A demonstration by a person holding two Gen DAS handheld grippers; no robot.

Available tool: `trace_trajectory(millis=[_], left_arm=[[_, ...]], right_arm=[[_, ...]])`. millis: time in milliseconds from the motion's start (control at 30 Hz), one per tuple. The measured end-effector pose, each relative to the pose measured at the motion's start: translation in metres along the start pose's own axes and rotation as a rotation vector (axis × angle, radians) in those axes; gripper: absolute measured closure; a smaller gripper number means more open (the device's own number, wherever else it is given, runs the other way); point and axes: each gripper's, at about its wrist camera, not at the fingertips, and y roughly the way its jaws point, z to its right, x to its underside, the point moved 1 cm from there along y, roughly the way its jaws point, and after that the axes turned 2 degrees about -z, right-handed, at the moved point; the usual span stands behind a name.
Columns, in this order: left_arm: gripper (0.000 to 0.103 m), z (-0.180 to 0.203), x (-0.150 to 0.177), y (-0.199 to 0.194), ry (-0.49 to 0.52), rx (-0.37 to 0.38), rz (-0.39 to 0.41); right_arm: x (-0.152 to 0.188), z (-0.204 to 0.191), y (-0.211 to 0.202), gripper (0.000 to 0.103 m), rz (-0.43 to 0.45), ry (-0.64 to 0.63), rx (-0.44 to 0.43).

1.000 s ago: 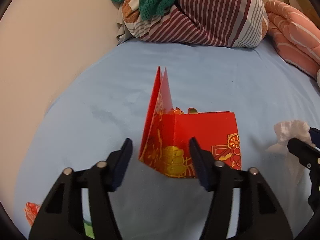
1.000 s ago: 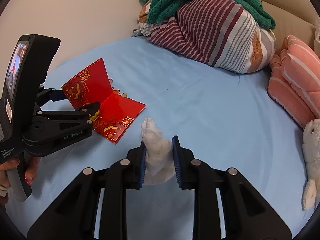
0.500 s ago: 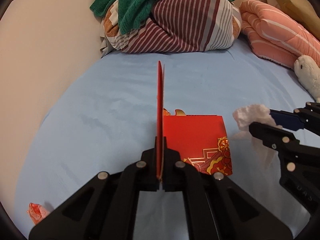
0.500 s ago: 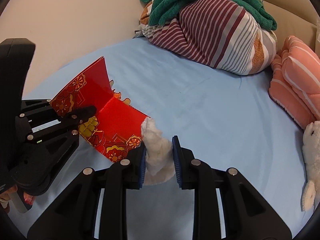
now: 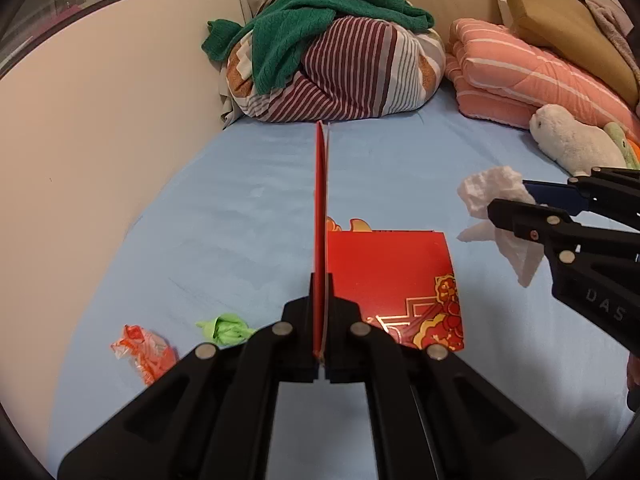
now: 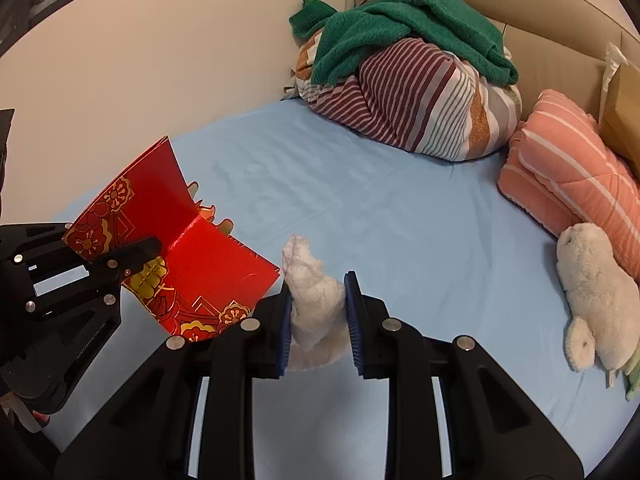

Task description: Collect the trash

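The left hand-held gripper is clamped fully closed on one upright flap of the folded red card with gold flower print; its other flap hangs out level above the light blue bed sheet. The right hand-held gripper is closed partway on a crumpled white tissue, its blue pads pressing both sides, just right of the card and clear of the sheet. Left of the card, on the sheet, lie a crumpled green wrapper and a crumpled orange-and-white wrapper. Beyond the card sits a striped bundled quilt under a green knitted sweater; to the right lies a white plush toy.
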Motion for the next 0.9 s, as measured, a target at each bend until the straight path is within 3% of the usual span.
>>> trace_trajectory(millis=[267,500,900], left_arm=[[0.101,0.01,0.029,-0.083,0.045,0.011,0.027],[0.101,0.026,0.05,-0.159,0.08,0.038,0.097],[0.101,0.092,0.078,-0.26,0.216,0.111,0.172]], right_arm=[[0.027,-0.015,-0.09,0.081,0.061,0.012,0.013],[0.054,-0.019,-0.171,0.081,0.115,0.029,0.044],[0.12,0.001,-0.301,0.081,0.189,0.077,0.147]])
